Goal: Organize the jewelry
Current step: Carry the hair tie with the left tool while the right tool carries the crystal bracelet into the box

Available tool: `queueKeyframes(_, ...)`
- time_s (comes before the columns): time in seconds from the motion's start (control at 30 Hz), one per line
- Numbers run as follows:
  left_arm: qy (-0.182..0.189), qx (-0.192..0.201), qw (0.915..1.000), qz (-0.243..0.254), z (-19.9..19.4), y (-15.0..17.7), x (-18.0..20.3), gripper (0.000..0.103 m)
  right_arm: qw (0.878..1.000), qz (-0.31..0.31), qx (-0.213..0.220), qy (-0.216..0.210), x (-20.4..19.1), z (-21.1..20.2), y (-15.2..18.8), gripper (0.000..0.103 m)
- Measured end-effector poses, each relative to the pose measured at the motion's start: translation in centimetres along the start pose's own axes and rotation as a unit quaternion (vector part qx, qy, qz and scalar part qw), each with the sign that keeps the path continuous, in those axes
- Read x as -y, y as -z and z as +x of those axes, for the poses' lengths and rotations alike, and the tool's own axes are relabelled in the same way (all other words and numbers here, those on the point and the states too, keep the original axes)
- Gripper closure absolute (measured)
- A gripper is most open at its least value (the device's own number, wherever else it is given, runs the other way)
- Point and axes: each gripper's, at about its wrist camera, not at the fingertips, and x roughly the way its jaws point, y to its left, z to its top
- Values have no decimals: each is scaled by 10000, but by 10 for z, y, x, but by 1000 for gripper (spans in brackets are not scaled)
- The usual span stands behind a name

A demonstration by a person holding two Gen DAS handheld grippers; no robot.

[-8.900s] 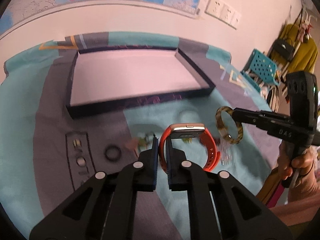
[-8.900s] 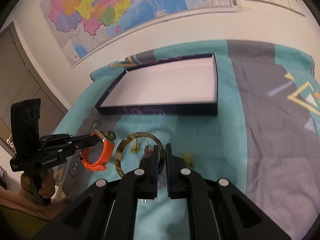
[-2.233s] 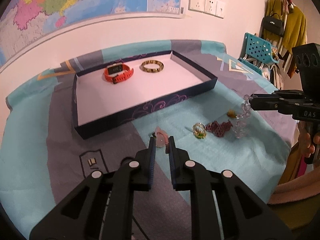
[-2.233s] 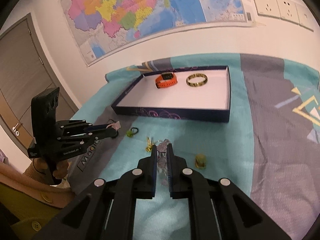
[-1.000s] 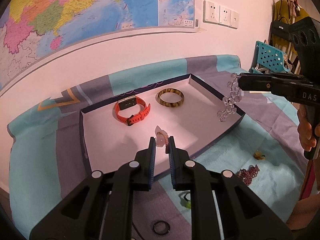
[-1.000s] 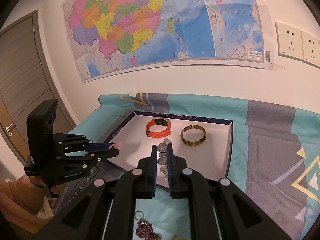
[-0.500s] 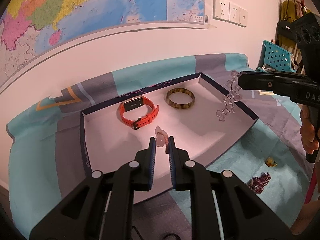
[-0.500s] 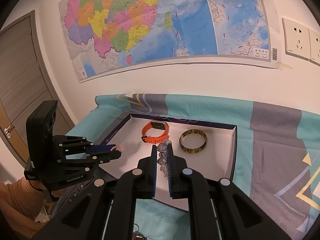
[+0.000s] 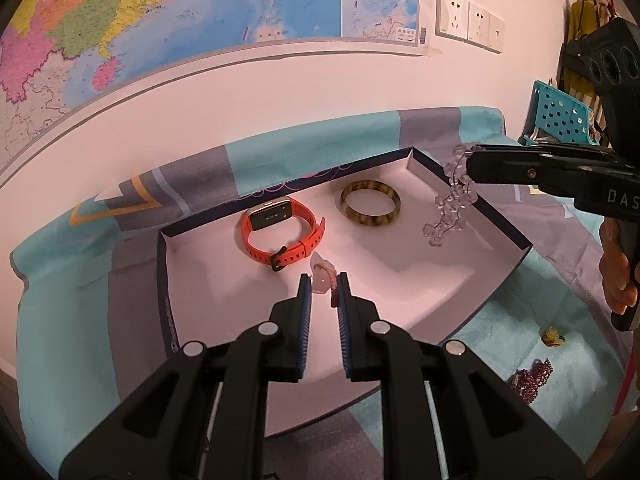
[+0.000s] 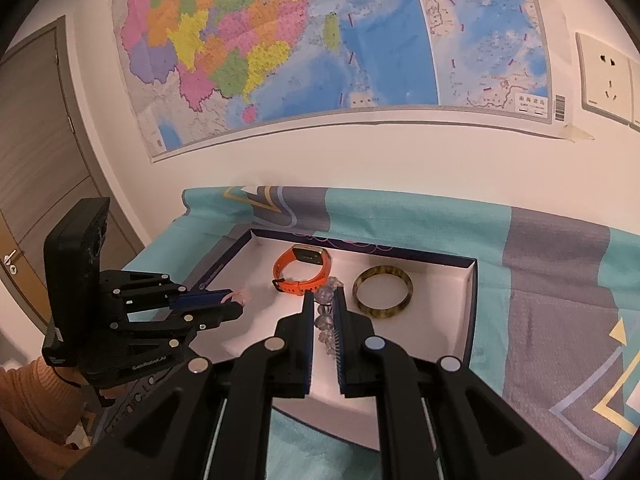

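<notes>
A dark-walled tray with a white floor (image 9: pixel 440 280) (image 10: pixel 466 304) lies on the patterned cloth. An orange watch (image 9: pixel 282 228) (image 10: pixel 302 270) and a tortoiseshell bangle (image 9: pixel 370 202) (image 10: pixel 382 292) lie in it. My left gripper (image 9: pixel 322 280) (image 10: pixel 238 300) is shut on a small pink pendant (image 9: pixel 322 276) above the tray's near-left part. My right gripper (image 10: pixel 324 298) (image 9: pixel 470 164) is shut on a clear bead bracelet (image 9: pixel 450 204) (image 10: pixel 326 316) that hangs over the tray's right side.
On the cloth right of the tray lie a dark red bead strand (image 9: pixel 530 376) and a small yellow piece (image 9: pixel 552 336). A wall with a map stands behind the table. A teal basket (image 9: pixel 560 120) is at the far right.
Both grippers have moved closer in over the tray, carrying the pendant and the bead bracelet. The watch and bangle have not moved.
</notes>
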Motion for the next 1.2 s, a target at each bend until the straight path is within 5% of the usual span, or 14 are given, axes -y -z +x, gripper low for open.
queueKeyframes(1.2, -61, -212, 9997, -96, 25, -7, -2, 90, 9998, 33, -193, 24, 6, 31, -7, 95)
